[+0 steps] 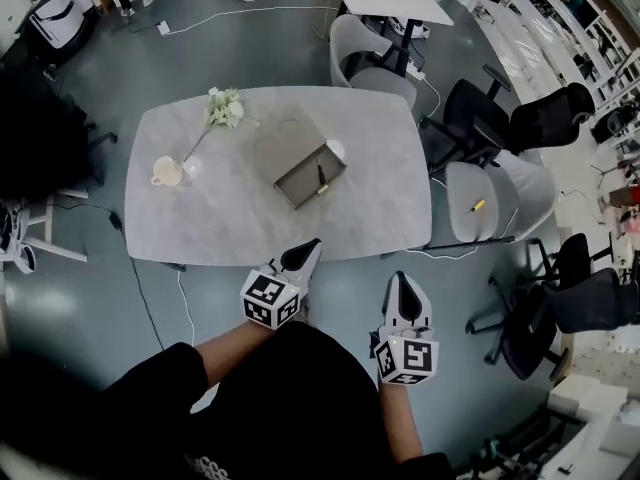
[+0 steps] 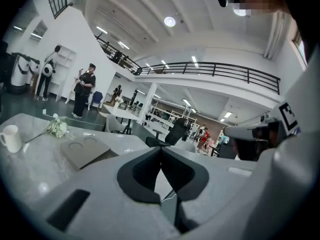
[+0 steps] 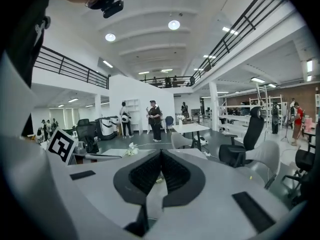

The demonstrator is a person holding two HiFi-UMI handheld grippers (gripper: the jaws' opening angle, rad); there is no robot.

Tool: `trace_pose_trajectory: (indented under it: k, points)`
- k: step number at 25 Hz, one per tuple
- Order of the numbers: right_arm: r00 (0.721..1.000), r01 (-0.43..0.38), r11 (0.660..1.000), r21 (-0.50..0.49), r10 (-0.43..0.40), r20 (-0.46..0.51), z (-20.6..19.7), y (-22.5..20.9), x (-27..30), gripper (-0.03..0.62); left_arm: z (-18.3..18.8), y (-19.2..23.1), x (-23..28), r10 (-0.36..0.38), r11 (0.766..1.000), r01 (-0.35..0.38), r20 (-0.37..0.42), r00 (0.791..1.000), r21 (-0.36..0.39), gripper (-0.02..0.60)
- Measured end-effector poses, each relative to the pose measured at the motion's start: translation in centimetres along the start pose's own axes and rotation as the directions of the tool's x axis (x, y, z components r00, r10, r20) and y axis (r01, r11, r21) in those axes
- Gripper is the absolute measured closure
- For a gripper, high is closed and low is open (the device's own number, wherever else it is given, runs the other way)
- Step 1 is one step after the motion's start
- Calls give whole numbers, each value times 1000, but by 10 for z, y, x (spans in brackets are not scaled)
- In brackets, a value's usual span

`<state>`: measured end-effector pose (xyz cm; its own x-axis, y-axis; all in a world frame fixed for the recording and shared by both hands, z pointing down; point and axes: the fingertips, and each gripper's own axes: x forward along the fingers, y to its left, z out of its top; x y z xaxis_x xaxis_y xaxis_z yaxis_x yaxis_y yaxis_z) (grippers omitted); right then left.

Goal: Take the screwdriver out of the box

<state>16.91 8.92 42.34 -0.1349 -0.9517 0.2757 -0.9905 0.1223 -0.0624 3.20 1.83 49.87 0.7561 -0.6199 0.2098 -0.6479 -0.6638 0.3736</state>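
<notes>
On the grey table [image 1: 200,228] an open grey box [image 1: 310,175] stands with its lid [image 1: 283,143] folded back. A screwdriver [image 1: 321,176] with a dark shaft lies inside the box. Both grippers hover short of the table's near edge, apart from the box. My left gripper [image 1: 312,245] is shut with nothing in it and points toward the table; its own view shows the jaws [image 2: 161,149] meeting and the box [image 2: 85,153] ahead to the left. Further right, my right gripper [image 1: 404,279] is shut and empty, tips together in its own view [image 3: 160,153].
A white mug [image 1: 166,172] and a flower sprig [image 1: 224,108] sit on the table's left part. Grey and black chairs [image 1: 480,198] crowd the right side; a small yellow object [image 1: 478,206] lies on one seat. A cable [image 1: 140,288] runs across the floor at the left.
</notes>
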Motion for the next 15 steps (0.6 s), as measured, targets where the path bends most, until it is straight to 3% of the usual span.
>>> trace_pose_trajectory:
  k: [5,10,15]
  points:
    - [998,-44,999,-25,45,36,29,15,67,591,2,48,24,21,999,-23,-49,999,-46,565]
    - [1000,-5,1000,-15,6,18,33,4,109,591,16,76,53,-33,998,32,-25,999,-50,565]
    - [999,27,999,-21,-26,25,43,-16,134,591,22,105,74,21,997,-23,-24,999,-75,565]
